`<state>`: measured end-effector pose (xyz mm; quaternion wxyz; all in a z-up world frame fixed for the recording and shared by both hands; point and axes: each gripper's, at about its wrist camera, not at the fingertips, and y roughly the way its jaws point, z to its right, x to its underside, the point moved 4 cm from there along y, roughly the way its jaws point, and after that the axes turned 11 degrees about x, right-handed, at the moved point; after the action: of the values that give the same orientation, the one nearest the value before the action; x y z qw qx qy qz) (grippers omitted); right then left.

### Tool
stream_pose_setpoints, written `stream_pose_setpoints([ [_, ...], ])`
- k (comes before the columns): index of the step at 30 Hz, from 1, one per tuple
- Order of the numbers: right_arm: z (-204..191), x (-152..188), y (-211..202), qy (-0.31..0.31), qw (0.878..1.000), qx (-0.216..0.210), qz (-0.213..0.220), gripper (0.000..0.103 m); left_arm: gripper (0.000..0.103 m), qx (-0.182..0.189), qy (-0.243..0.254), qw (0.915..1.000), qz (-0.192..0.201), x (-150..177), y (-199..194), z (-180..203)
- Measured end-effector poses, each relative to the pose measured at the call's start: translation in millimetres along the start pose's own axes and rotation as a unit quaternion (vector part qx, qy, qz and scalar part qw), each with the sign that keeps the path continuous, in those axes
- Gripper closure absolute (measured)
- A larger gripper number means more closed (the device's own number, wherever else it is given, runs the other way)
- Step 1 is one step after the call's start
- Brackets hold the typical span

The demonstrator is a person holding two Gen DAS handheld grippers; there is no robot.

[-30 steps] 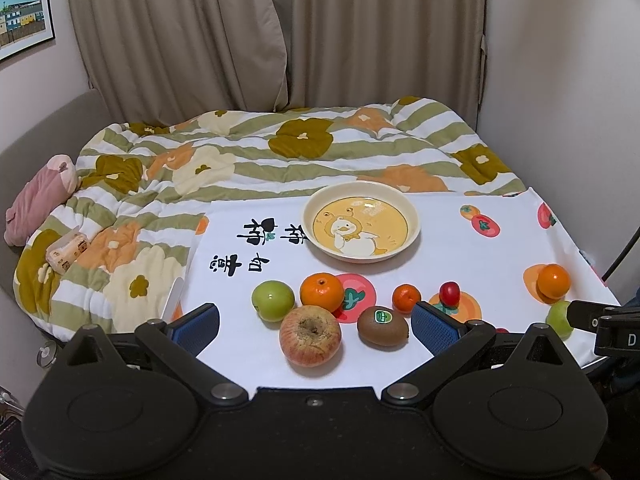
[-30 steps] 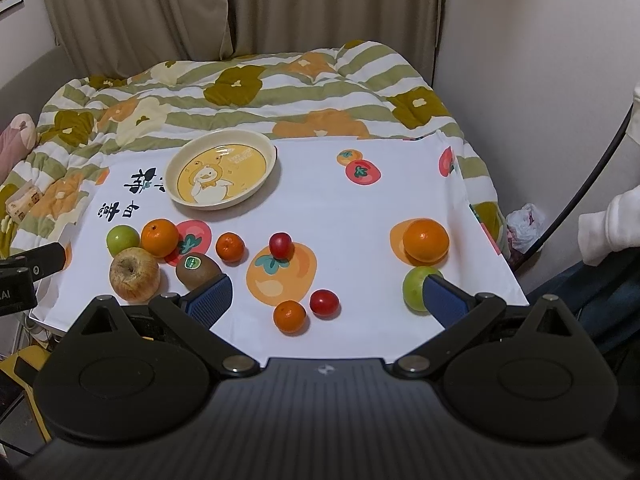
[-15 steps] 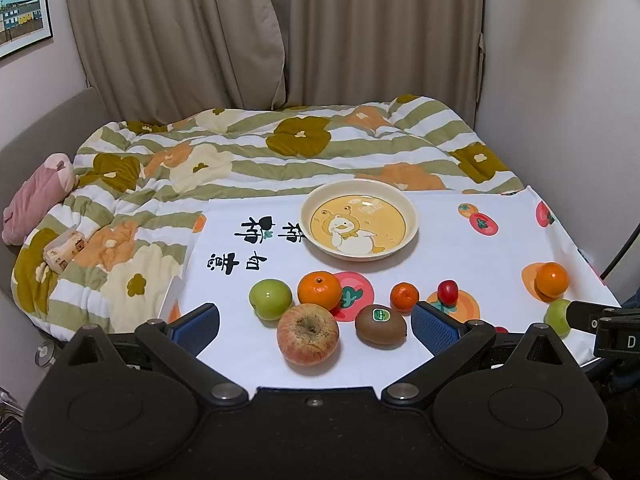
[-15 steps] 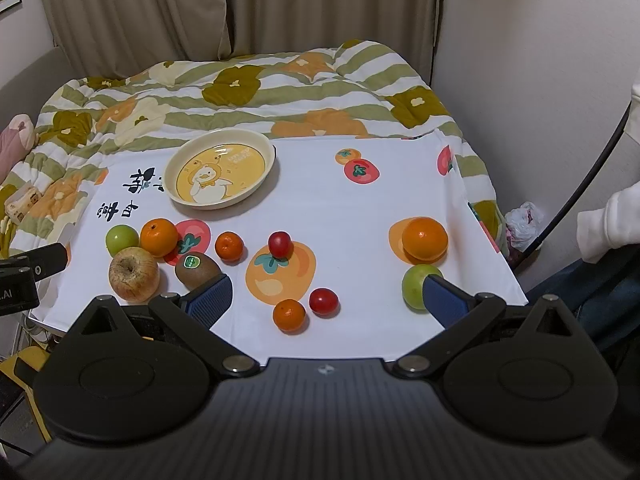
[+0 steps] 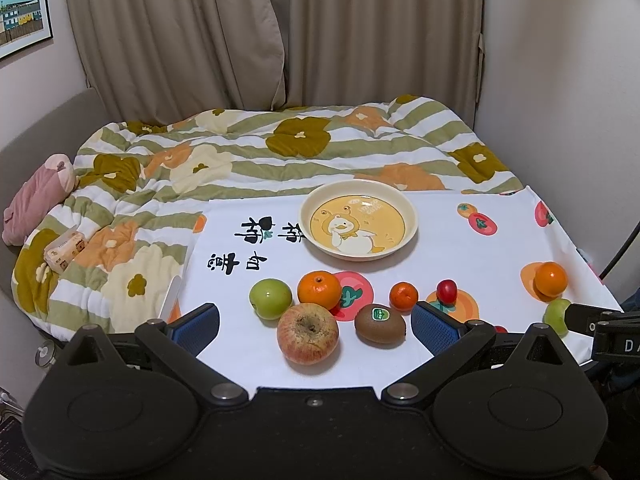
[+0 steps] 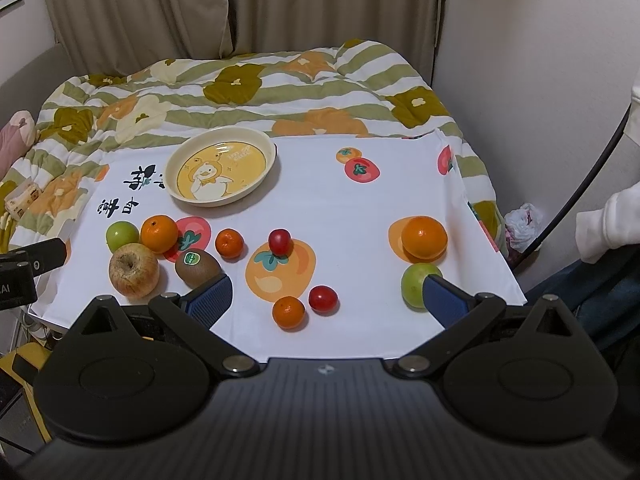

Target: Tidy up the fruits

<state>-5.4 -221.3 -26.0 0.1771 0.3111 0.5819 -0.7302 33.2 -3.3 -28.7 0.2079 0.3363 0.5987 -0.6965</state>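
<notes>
A cream plate with a duck picture (image 5: 406,216) (image 6: 264,148) sits empty at the back of a white fruit-print cloth (image 5: 460,248). In front of it lie a red apple (image 5: 307,333) (image 6: 133,269), a green apple (image 5: 270,297), an orange (image 5: 319,289), a kiwi (image 5: 379,322) (image 6: 197,266), a small mandarin (image 5: 403,296) and a red plum (image 5: 446,290). At the right lie an orange (image 6: 424,237) and a green fruit (image 6: 418,282); a mandarin (image 6: 288,312) and a red plum (image 6: 322,298) lie near the front. My left gripper (image 5: 316,326) and right gripper (image 6: 326,300) are open and empty, short of the fruit.
The cloth lies on a bed with a flowered striped quilt (image 5: 240,160). A pink soft toy (image 5: 36,196) and a tissue pack (image 5: 64,250) lie at the left. Curtains (image 5: 280,32) hang behind, a wall stands at the right, and a person's white sleeve (image 6: 608,220) shows at the far right.
Both grippers have shifted very slightly; the view has crept a little. No fruit has moved and both grippers stay open.
</notes>
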Motion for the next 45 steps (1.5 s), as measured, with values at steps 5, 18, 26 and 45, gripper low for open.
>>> stream_pose_setpoints([
  [5,0,0,0,0.0,1.0,0.0,0.0,0.0,0.0,0.0,-0.001,1.0,-0.001,0,-1,2],
  [18,1,5,-2,0.002,1.0,0.0,0.003,0.0,0.0,-0.001,0.0,1.0,0.0,0,-3,1],
  [26,2,5,-3,0.002,1.0,-0.002,0.005,0.0,0.0,-0.004,0.001,1.0,0.0,-1,-5,0],
  [45,-20,-21,42,-0.063,0.992,-0.11,0.015,0.0,0.0,-0.056,0.029,0.998,0.005,15,24,-3],
])
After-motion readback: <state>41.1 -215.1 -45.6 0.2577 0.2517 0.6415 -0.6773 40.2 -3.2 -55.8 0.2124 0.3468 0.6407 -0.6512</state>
